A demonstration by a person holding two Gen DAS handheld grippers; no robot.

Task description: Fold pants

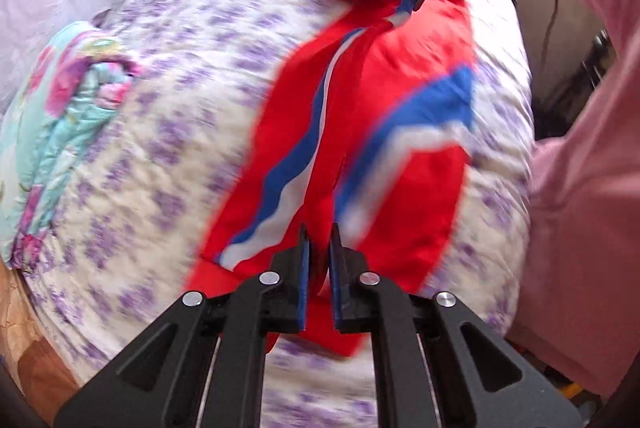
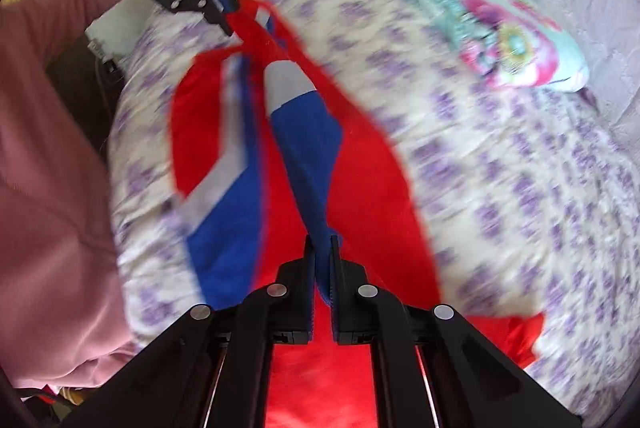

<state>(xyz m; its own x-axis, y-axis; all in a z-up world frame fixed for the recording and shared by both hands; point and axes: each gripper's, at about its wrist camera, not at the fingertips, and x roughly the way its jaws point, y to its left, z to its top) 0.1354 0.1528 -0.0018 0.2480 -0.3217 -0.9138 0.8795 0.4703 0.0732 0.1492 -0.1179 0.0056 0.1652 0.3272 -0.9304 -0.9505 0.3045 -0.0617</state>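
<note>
A person in a pink sleeve (image 1: 580,187) stands at a bed (image 1: 160,155) covered with a purple-flowered quilt, working a pair of red pants (image 1: 400,147) with blue and white stripes. Each hand carries a gripper. The left gripper (image 1: 319,240) is pinched down on red cloth at one end of the pants; the right gripper (image 2: 319,248) is clamped on a blue stretch at the other end, its jaws all but closed with only the cloth between them. Each wrist view also catches the other gripper far off, nipping the opposite end.

The pants hang stretched between the two grippers, partly raised off the quilt, with loose folds trailing onto it. The fold looks barely begun to midway: both ends are seized and the garment is being carried, but no neat fold lies on the bed yet, and the laying down, squaring and any further folds remain to be done.

Much is hard to read. Both pictures are smeared by motion, so edges and seams blur. Which end is the waist and which the cuffs cannot be told, nor whether the legs already lie one upon the other. A floral pillow (image 2: 500,27) sits well apart near the bed's far side. The lower pants are cut off behind the gripper bodies.
</note>
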